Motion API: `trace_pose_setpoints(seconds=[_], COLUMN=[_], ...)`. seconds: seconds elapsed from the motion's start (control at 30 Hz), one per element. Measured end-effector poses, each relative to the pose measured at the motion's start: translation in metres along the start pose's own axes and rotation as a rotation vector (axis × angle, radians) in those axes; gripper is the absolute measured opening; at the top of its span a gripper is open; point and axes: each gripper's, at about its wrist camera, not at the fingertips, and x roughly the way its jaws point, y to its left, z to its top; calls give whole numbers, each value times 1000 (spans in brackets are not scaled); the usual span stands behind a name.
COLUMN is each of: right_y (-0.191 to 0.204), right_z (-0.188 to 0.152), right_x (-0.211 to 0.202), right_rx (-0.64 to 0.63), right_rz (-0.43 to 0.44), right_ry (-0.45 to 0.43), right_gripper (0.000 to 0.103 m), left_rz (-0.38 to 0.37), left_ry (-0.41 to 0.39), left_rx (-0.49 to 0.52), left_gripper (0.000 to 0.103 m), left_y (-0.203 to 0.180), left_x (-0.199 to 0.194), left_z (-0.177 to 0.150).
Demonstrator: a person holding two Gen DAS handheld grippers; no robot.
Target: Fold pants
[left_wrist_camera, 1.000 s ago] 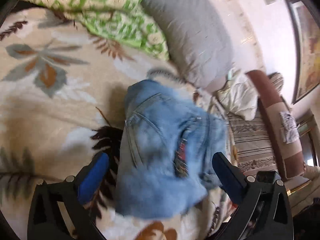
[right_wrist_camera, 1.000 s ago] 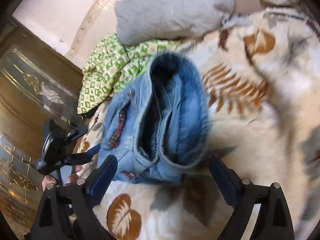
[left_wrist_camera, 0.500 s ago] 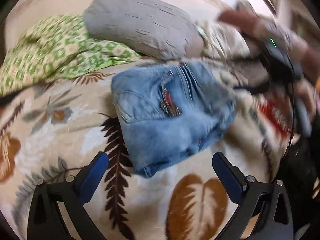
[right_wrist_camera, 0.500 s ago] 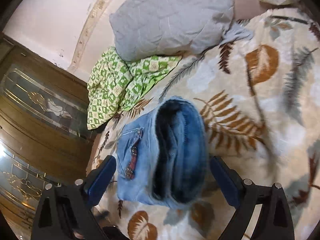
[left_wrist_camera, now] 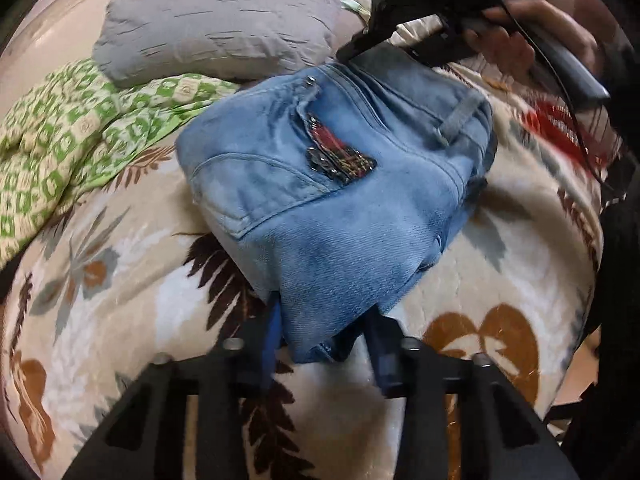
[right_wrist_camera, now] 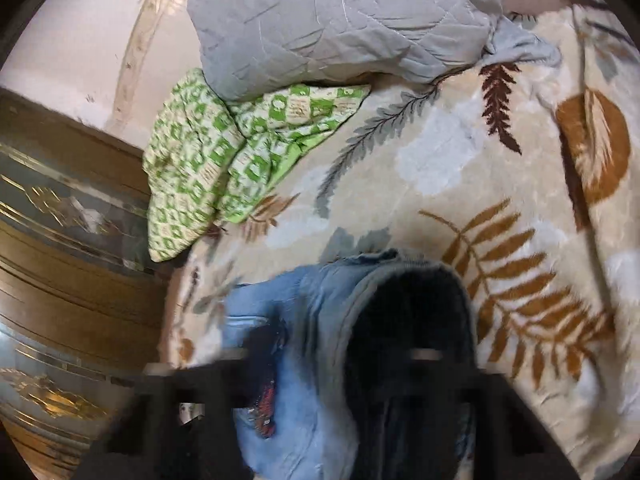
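— Both my grippers had come in on the jeans (left_wrist_camera: pixel 340 200) since the second before, when they hung wide open and clear of the bundle. My left gripper (left_wrist_camera: pixel 324 336) was closing, with the near corner of the denim between its blue pads (left_wrist_camera: pixel 272 332).

— And the right one?

— My right gripper (right_wrist_camera: pixel 332 376) was closing too. Its own view was smeared, but denim filled the gap between its fingers, and in the left view its tip sat on the far edge of the bundle, by the waistband. Whether those pads pressed the cloth yet, I could not tell.

— How far along was the folding?

— Nearly done, I judged. The jeans already lay as a compact, thick packet, pocket and patch (left_wrist_camera: pixel 340 160) facing up, legs doubled underneath. What remained looked like squaring it up or carrying it off; I saw no loose leg trailing out.

— Where did it sit?

— On the bed, on a cream blanket (left_wrist_camera: pixel 120 280) printed with brown and grey leaves, about in the middle of it.

— What else was about?

— A grey pillow (left_wrist_camera: pixel 216 20) at the head, a green checked cloth (left_wrist_camera: pixel 80 128) crumpled just beside the jeans, near but not touching as far as I saw. A pale wall stood behind, and a dark wooden cabinet with glass (right_wrist_camera: pixel 60 280) beside the bed. My hand (left_wrist_camera: pixel 512 36) showed on the right handle.
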Motion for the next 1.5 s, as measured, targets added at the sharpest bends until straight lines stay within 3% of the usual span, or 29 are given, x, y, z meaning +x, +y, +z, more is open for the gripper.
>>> trace_pose_setpoints(seconds=[0.03, 0.1, 0.27, 0.37, 0.47, 0.5, 0.53, 0.57, 0.6, 0.63, 0.7, 0.8, 0.83, 0.93, 1.03, 1.2, 1.27, 1.37, 1.4, 1.43, 1.5], right_y=[0, -4, -45, -47, -41, -41, -39, -37, -35, -32, -27, -22, -20, -7, 6, 11, 12, 13, 13, 12, 10], right_z=[0, -2, -7, -9, -8, -8, -9, -11, -14, -19, -33, -59, -66, -99, -130, -148, -145, -140, -139, -139, -140], right_x=[1, 0, 6, 11, 4, -2, -10, -20, -31, -43, -68, -88, -91, -92, -81, -59, -56, -45, -41, -40, -40], right_rx=[-13, -32, 64, 63, 61, 67, 63, 44, 16, -11, -76, -191, -233, -439, -643, -724, -707, -687, -681, -676, -660], right_rz=[-15, -34, -57, -65, -26, 1, 27, 42, 45, 37, 39, 11, -2, -100, -180, -156, -112, -80, -72, -67, -51], right_ry=[-2, -13, 4, -4, -9, -7, -9, -18, -34, -64, -125, -129, -126, -123, -114, -95, -112, -93, -80, -82, -84], right_gripper=[11, 8, 6, 6, 11, 13, 28, 44, 88, 103, 103, 103, 103, 103, 103, 101, 93, 63, 49, 39, 35], left_rz=[17, 16, -2, 5, 8, 12, -8, -34, -60, -77, -83, -124, -144, -225, -222, -210, -195, -171, -177, -175, -163], left_ry=[-7, -23, -9, 13, 40, 43, 31, 0, -46, -91, -125, -146, -137, -81, 3, 51, 64, 82, 89, 96, 115], left_rx=[4, -10, -39, -34, -72, -113, -148, -180, -212, -247, -300, -426, -468, -612, -712, -766, -748, -721, -719, -713, -701], left_gripper=[21, 15, 13, 14, 37, 62, 80, 82, 82, 83, 92, 98, 103, 103, 103, 103, 103, 103, 99, 75, 68], left_y=[0, 3, 8, 7, 12, 16, 21, 25, 30, 38, 50, 77, 83, 105, 117, 127, 129, 129, 129, 129, 130], left_x=[-1, -4, 0, 1, 0, -6, -12, -20, -32, -44, -53, -53, -49, -25, 5, 41, 50, 60, 63, 65, 67], left_z=[-1, -3, -14, -10, -9, -11, -12, -13, -13, -11, -4, 14, 20, 40, 60, 90, 101, 111, 113, 115, 116])
